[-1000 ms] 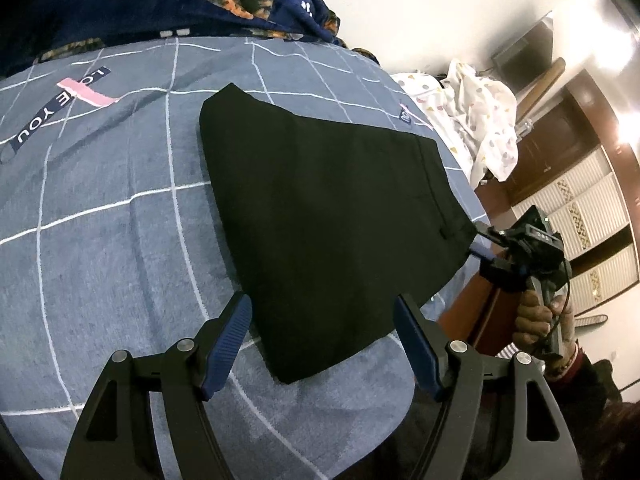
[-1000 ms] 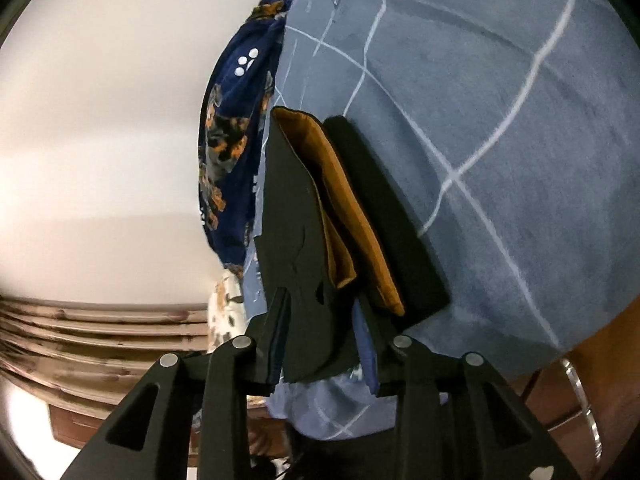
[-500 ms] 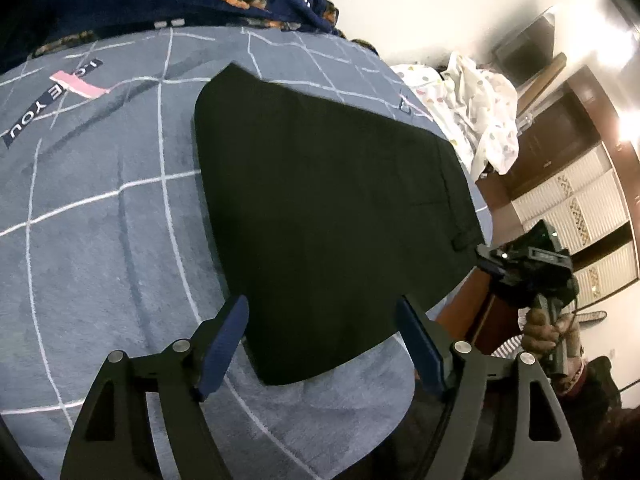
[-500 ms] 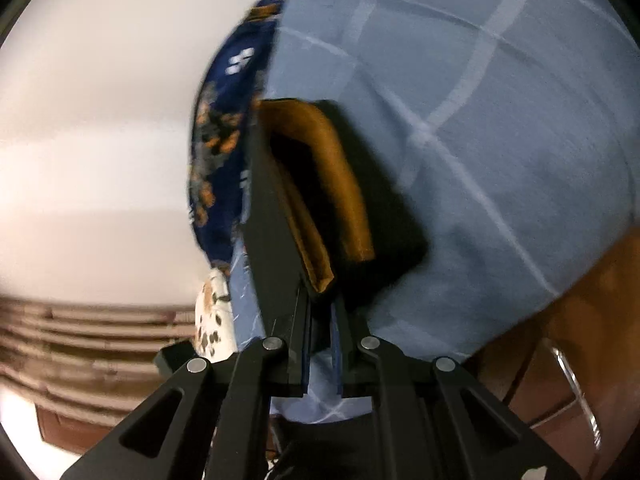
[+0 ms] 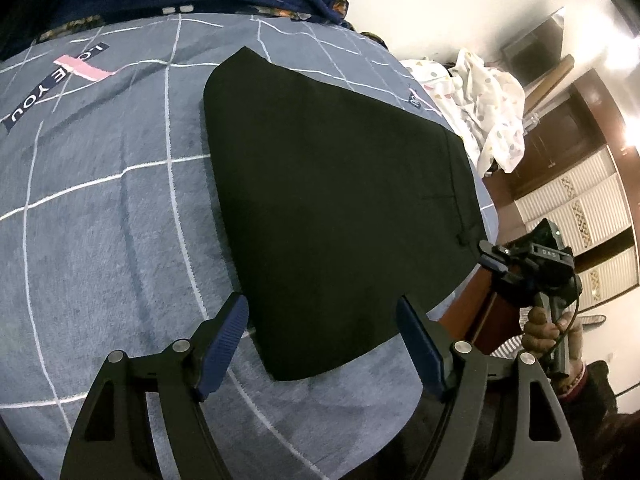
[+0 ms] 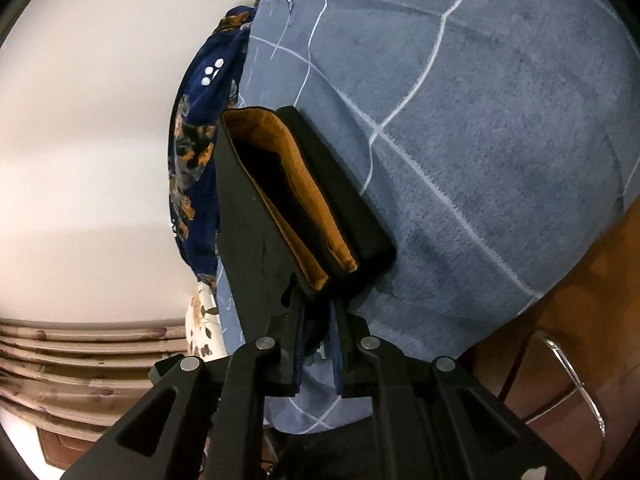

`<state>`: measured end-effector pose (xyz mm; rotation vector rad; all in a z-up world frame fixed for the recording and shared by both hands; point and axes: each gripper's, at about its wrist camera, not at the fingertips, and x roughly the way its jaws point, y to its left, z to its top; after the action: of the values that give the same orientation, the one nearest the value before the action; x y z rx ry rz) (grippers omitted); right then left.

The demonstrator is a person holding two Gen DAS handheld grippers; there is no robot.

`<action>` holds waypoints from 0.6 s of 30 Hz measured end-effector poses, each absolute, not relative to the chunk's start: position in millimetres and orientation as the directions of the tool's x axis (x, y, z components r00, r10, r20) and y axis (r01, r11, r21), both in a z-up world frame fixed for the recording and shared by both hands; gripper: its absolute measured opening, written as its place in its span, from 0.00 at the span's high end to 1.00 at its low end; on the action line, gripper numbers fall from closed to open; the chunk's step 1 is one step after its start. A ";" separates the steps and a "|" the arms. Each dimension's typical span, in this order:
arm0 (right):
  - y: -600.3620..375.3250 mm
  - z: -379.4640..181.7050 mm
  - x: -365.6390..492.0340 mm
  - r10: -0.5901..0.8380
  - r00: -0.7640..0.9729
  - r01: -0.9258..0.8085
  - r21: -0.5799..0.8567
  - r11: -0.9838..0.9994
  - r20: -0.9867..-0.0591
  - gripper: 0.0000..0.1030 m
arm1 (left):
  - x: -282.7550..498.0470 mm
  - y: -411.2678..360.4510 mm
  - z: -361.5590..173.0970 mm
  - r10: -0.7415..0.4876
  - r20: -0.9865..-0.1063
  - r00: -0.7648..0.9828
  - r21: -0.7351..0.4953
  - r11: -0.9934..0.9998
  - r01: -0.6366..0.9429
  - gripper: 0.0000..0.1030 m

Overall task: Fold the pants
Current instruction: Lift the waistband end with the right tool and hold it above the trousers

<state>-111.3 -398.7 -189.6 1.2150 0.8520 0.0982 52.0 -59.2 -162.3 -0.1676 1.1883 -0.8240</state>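
Left gripper (image 5: 322, 344) hovers wide open over the near corner of the black pants (image 5: 336, 216), lying flat on the blue checked bedspread (image 5: 100, 220). Right gripper (image 6: 316, 316) is pinched on the waistband edge, apparently one layer only. Before folding, the left should clamp its corner fully, keeping the edge taut.

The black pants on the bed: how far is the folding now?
Done: the pants lie flat, already folded, on the blue checked blanket. In hand: the right gripper pinches their waistband corner. Left: the open left gripper grips nothing; another fold probably remains.
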 end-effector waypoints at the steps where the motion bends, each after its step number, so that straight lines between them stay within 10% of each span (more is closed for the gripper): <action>1: -397.5 -187.4 -110.0 0.487 0.692 0.369 0.841 0.396 -0.533 0.90 | 52.4 -58.1 -162.6 -0.647 -0.752 0.126 -0.526 0.704 0.477 0.26; 18: -408.4 -157.0 -115.6 0.391 0.718 0.378 0.795 0.475 -0.576 0.63 | 54.0 -49.5 -167.4 -0.659 -0.743 0.114 -0.551 0.700 0.455 0.26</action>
<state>-115.6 -408.4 -157.0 1.1105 0.8136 0.0092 54.0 -49.5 -167.4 -0.2045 1.2042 -0.8249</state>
